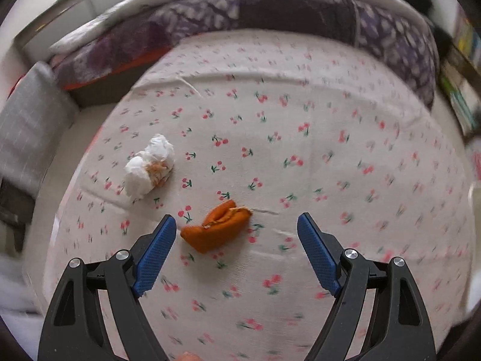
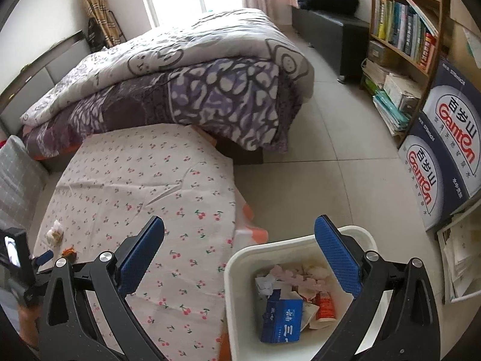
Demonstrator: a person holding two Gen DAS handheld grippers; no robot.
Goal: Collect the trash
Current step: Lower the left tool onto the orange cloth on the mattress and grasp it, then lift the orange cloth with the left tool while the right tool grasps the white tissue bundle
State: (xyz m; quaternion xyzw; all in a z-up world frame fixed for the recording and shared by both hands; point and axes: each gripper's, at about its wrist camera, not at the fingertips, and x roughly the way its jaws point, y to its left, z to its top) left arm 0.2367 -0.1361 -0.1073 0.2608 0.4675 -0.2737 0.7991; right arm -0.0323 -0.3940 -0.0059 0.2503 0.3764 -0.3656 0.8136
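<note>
Hovering over the cherry-print cloth [image 1: 300,156], the left gripper [image 1: 237,225] has its blue pads spread wide with nothing pinched; an orange peel [image 1: 218,228] lies on the cloth between the fingertips, nearer the left pad [image 1: 156,255] and apart from both. A crumpled white tissue [image 1: 150,165] stained orange lies on the cloth near the peel, beyond the left pad. Past the cloth's far edge sits a bed with a purple-and-white quilt [image 1: 270,12]; the left wrist view is blurred toward its edges. From the right wrist view, the right gripper [image 2: 240,231] is also spread and empty, one pad over the cloth [image 2: 135,180], the other over a white bin [image 2: 237,270] that stands on the tiled floor just beside the cloth's edge. Inside the bin are a blue box [image 2: 281,320], a red packet [image 2: 326,305] and scraps of paper. Peel [image 2: 68,251] and tissue [image 2: 54,232] show small at the cloth's side well away from the bin, by the left gripper [image 2: 45,255]. A bookshelf [image 2: 405,30] and stacked cartons [image 2: 445,150] stand beyond the bin.
</note>
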